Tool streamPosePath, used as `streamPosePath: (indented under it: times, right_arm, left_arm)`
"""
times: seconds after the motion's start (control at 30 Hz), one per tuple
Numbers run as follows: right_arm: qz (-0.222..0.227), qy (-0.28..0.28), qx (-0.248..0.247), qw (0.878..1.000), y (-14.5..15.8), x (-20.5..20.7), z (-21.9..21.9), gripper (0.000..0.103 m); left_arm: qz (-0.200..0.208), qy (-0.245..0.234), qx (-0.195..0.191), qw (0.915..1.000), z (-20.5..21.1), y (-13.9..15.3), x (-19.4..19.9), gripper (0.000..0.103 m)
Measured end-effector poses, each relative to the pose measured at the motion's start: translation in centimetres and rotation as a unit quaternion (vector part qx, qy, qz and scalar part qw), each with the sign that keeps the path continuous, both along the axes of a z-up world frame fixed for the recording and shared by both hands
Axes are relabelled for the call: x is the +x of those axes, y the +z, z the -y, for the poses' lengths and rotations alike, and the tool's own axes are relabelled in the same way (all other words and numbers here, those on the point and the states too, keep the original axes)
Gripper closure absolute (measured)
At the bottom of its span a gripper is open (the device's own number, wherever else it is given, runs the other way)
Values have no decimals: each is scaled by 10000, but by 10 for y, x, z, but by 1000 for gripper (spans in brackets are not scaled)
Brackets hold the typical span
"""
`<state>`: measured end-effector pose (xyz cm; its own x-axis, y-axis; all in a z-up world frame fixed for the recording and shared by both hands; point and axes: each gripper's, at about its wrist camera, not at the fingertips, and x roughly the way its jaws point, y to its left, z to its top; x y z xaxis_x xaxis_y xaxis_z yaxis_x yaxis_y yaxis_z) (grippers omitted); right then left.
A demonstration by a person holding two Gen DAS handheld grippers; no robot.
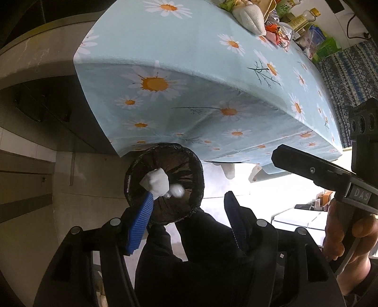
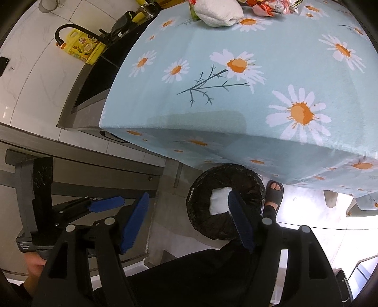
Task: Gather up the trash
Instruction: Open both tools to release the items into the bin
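A round bin lined with a black bag [image 1: 189,170] stands on the floor below the table's edge. In the left wrist view a crumpled white paper wad [image 1: 156,182] is over the bin's mouth, at the tip of one blue pad, with a smaller blurred white scrap [image 1: 177,190] beside it. My left gripper [image 1: 189,196] is open and its pads do not press the wad. In the right wrist view the bin [image 2: 250,189] shows a white wad [image 2: 218,200] inside its mouth, beside my right finger. My right gripper [image 2: 188,194] is open above the bin.
The table under a blue daisy cloth [image 2: 236,106] overhangs the bin; a white cloth [image 2: 217,11], wrappers [image 1: 276,33] and bottles [image 1: 304,19] lie at its far end. A sandalled foot [image 2: 274,191] stands beside the bin. A sink counter with a yellow bottle [image 2: 82,47] is at the left.
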<state>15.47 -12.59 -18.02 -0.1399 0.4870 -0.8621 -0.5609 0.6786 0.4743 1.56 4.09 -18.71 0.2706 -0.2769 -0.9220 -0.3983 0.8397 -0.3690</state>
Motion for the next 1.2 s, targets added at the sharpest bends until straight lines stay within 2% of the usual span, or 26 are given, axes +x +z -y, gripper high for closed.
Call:
streamPosePath:
  times: [0.33,0.8,1.2]
  right_arm:
    - [118,-132,79,9998,10,2,8,34]
    - [549,-474,314,9969,51,20,25,34]
    - [849,-772,434,9924,81,53,43,34]
  left_arm:
    - [183,-19,88,9998,-2,15,1,43]
    - [691,-105,314,9971,-5,59,13,43]
    - [1019,-257,412,9936,-5,88,47,43]
